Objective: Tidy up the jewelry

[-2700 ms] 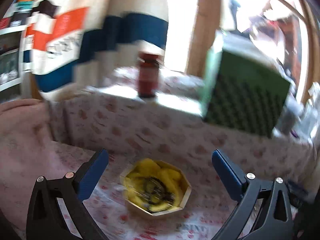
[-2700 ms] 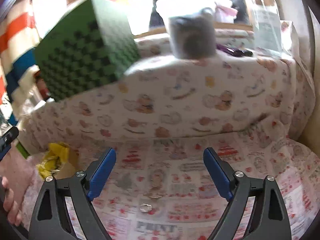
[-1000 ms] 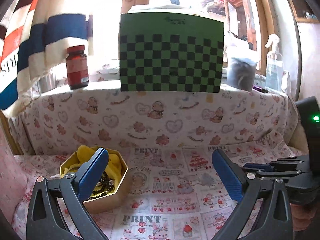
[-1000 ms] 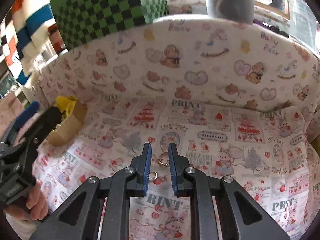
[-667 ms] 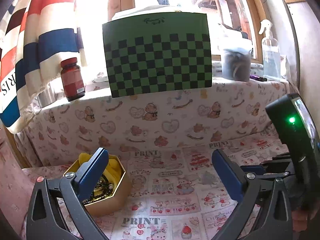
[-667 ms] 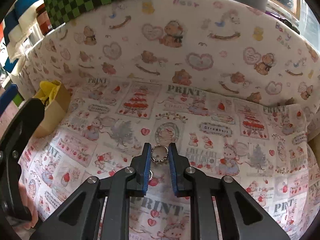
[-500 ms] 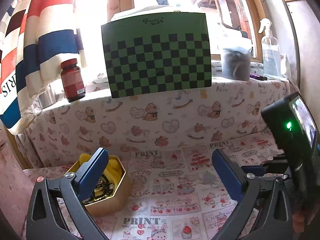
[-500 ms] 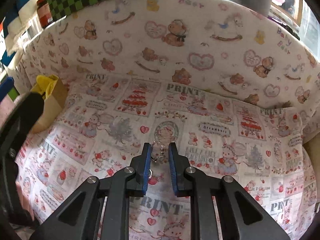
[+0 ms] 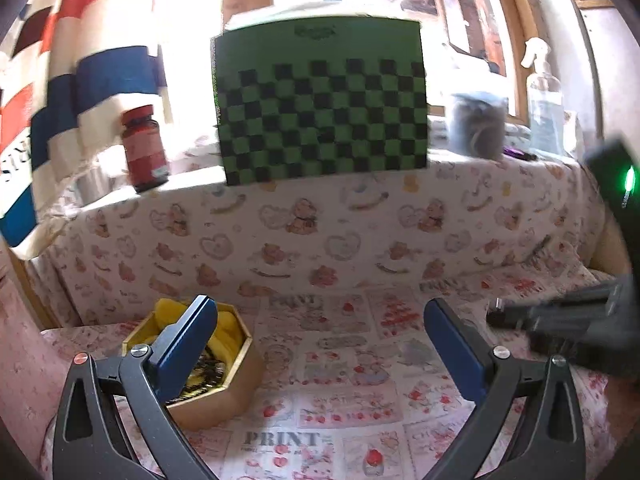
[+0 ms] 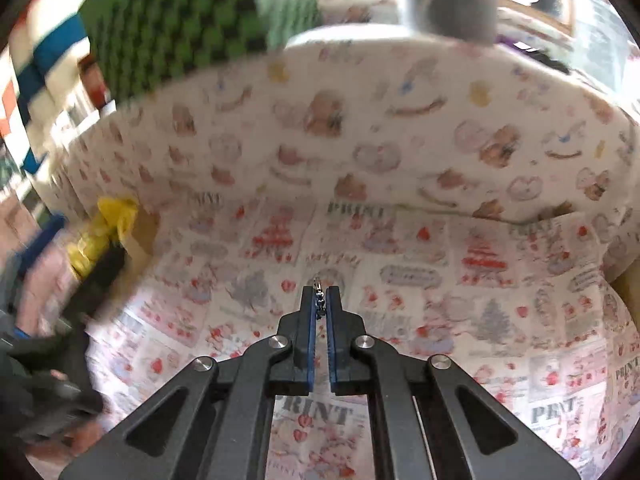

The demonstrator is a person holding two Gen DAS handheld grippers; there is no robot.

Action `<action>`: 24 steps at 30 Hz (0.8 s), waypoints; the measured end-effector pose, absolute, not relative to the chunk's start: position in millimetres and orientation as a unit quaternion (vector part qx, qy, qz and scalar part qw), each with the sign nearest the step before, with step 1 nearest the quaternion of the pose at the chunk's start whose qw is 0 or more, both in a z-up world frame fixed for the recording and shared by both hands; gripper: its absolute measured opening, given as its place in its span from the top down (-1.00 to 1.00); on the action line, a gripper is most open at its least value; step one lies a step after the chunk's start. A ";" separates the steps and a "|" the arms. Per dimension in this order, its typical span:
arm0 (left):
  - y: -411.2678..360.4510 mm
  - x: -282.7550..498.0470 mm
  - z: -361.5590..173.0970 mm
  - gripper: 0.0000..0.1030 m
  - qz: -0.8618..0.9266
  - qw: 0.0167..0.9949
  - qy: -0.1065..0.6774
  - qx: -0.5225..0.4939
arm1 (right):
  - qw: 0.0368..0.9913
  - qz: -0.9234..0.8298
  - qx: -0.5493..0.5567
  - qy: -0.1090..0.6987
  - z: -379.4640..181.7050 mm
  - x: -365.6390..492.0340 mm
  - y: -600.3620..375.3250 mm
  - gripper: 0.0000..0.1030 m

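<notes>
A cloth printed with bears and strawberries [image 10: 460,280] covers the flat work surface and runs up a raised ledge at the back, under a bright window.

The small metal earring [image 10: 319,300] sits between the blue pads of the right gripper [image 10: 320,304], whose jaws have just been closing and now pinch it, a bit of it poking out past the tips. It looks lifted just off the cloth, though the blur makes that hard to confirm. The catch is thin: a piece this small and slippery could swivel or slide out if the hand swings fast, and on such a busy pattern it would be hard to spot.

Its likely home, the gold box [image 9: 224,392] with yellow lining and beads inside, lies well to the left. The left gripper [image 9: 320,344] hangs beside the box with its fingers spread wide and nothing between them, one finger overlapping the box in its own view, so the two tools could crowd each other there. Between earring and box the cloth is bare; only the ledge bounds the back.
</notes>
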State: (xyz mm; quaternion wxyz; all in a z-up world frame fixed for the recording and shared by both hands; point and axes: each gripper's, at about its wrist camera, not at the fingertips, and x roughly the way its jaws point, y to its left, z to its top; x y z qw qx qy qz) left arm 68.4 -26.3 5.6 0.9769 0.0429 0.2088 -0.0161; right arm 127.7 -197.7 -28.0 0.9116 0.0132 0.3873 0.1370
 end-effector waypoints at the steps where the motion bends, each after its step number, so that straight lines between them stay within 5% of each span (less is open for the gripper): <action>1: -28.1 69.6 6.2 -0.99 -0.032 0.975 0.217 0.039 | 0.911 0.139 0.030 0.387 -22.1 126.6 -204.9 0.90; 5: -39.6 79.8 13.9 -0.93 -0.095 0.959 0.267 0.008 | 0.916 0.127 0.062 0.376 -5.8 122.8 -229.4 0.90; 7: -50.3 87.8 13.3 -0.27 -0.114 0.944 0.308 0.004 | 0.914 0.116 0.081 0.381 -3.8 123.2 -242.7 0.90; 9: -57.5 98.1 1.8 0.15 -0.158 0.916 0.367 -0.023 | 0.907 0.122 0.108 0.388 -5.7 125.9 -256.1 0.90; 12: -67.8 113.7 -24.7 0.49 -0.188 0.872 0.449 -0.043 | 0.893 0.129 0.146 0.405 -12.3 128.2 -269.4 0.89; 24: -116.0 129.9 -28.9 0.56 -0.125 0.843 0.523 0.020 | 0.910 0.041 0.110 0.397 -16.3 126.3 -272.0 0.89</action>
